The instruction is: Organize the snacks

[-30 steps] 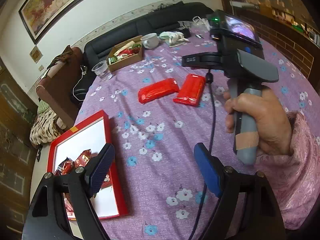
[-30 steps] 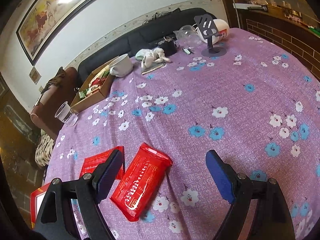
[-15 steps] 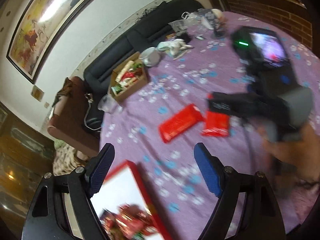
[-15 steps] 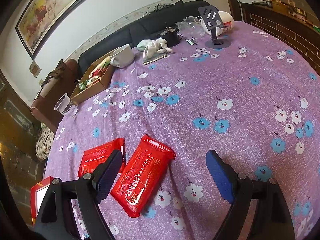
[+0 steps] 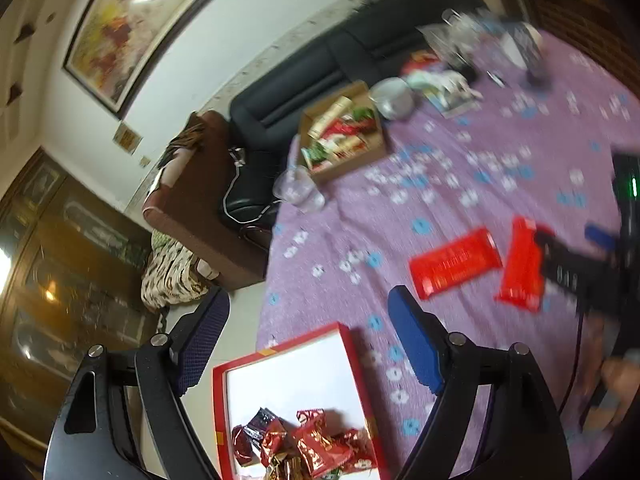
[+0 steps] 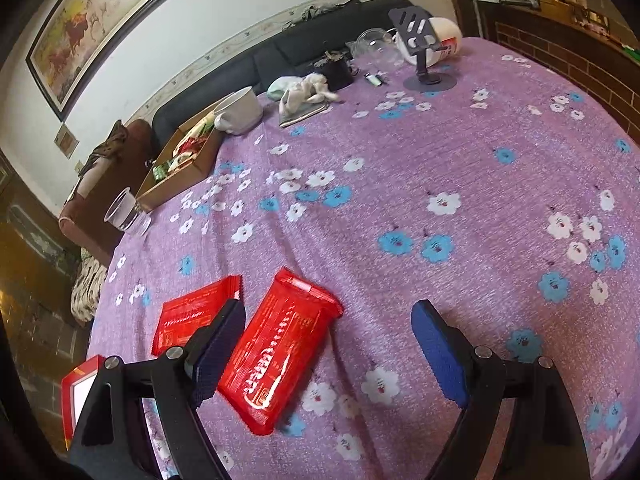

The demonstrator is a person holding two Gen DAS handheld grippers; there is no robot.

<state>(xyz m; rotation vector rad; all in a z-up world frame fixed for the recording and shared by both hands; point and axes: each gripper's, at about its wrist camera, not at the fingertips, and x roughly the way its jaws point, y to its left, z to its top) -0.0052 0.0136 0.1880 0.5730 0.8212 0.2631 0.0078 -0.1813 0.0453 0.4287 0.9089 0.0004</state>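
Note:
Two flat red snack packets lie side by side on the purple flowered tablecloth: one just ahead of my right gripper, the other to its left. My right gripper is open and empty, its left finger over the near packet's edge. In the left wrist view both packets lie at the right. My left gripper is open and empty above a red-rimmed white tray that holds several small red wrapped sweets.
A cardboard box of mixed snacks stands at the table's far left edge, a clear plastic cup beside it. A white mug, cloth, glass jar and phone stand are at the back. A dark sofa is behind the table.
My left gripper has swung left and back, so the red tray now sits under it and the packets moved to the right of its view. My right gripper has eased slightly closer to the near packet.

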